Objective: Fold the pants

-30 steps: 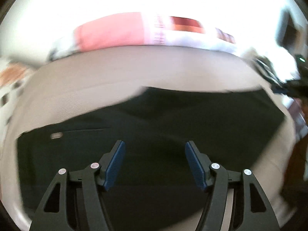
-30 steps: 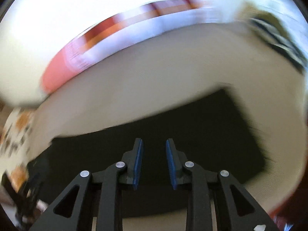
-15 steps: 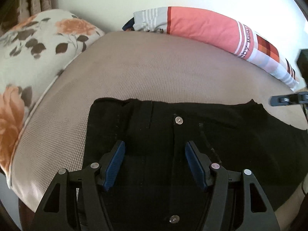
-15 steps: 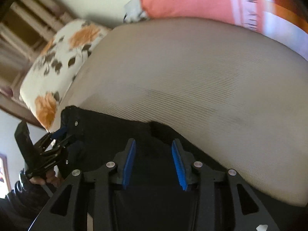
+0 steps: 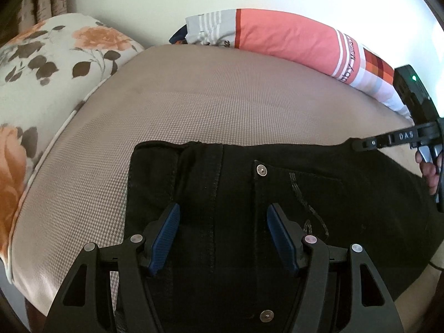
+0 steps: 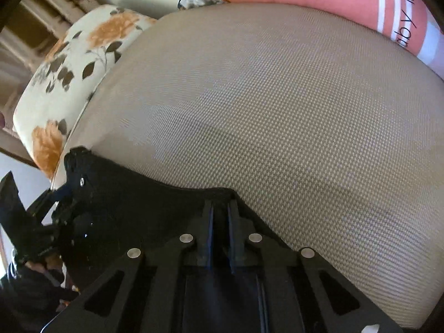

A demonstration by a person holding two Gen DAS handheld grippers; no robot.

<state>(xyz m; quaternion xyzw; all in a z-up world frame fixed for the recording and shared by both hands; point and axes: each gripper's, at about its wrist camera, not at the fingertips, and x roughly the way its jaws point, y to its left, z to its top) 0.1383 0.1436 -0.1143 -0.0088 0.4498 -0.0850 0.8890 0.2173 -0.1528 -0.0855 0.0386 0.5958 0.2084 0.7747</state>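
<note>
The beige mattress [image 5: 222, 105] carried my black jeans [image 5: 319, 194], spread flat along its near edge. Half a second before, my right gripper [image 6: 220, 219] had stood apart; now it was clamped on the far edge, ready to lift a fold. My left gripper [image 5: 222, 236] hung wide apart above the waistband.

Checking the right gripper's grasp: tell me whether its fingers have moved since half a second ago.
Yes. The right gripper has closed on the pants edge.
</note>
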